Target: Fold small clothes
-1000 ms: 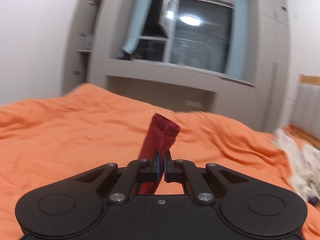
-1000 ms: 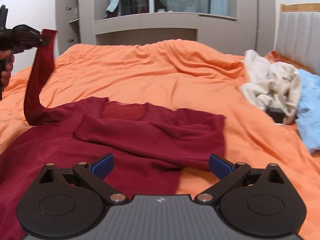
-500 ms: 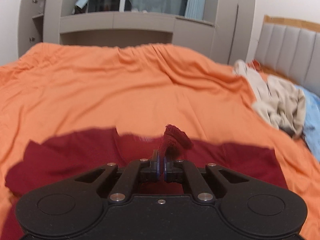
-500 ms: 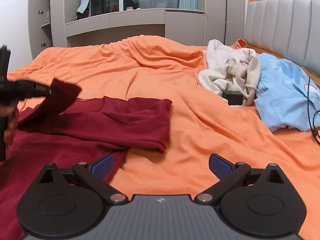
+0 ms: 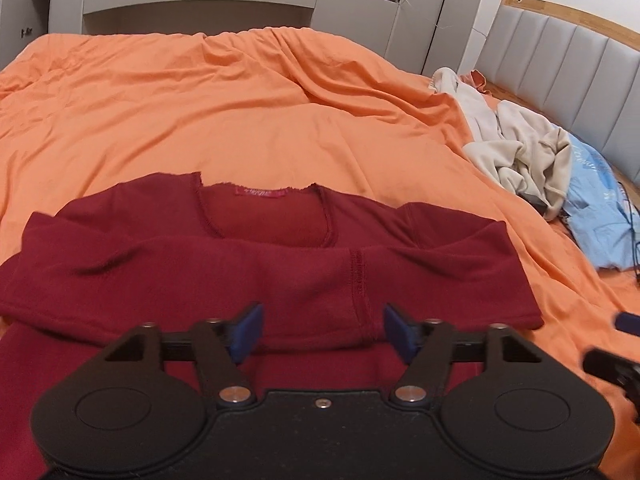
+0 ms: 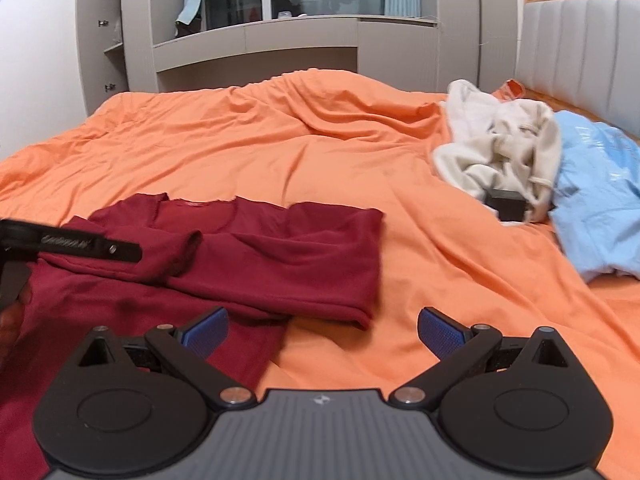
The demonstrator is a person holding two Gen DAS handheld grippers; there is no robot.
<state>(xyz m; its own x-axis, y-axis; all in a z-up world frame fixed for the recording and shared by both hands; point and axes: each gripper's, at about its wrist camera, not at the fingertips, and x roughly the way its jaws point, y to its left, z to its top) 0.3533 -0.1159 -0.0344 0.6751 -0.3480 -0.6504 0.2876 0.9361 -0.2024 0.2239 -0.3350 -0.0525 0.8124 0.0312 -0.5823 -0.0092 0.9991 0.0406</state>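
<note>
A dark red top (image 5: 280, 264) is being folded on an orange bedspread (image 5: 240, 112). It is lying flat at the near left of the bed, neckline toward the far side, with both sleeves (image 5: 180, 276) laid across the chest.

The sleeve-folding step is being finished. The jaws of the left gripper (image 5: 323, 334) are opening; the sleeve cuff (image 5: 358, 280) is lying just beyond and between the blue pads (image 5: 246, 332), and nothing is being pinched. In the right wrist view the left gripper (image 6: 120, 250) is being held low over the folded sleeve, though whether it is touching the cloth cannot be told from that side-on view.

The right gripper (image 6: 323, 334) is being held with jaws wide and empty, over the near right edge of the top where red cloth is meeting orange.

Well apart, at the far right by the headboard (image 5: 560, 60), a cream garment (image 6: 500, 152) and a light blue garment (image 6: 596, 184) are lying in a heap, apparently waiting their turn.

Judged next: the body is probably to be folded. That is calling for both grippers to be brought down to the hem, out of view at the near side, closed on its two corners, and carried up toward the neckline without the sleeves being dragged loose.
</note>
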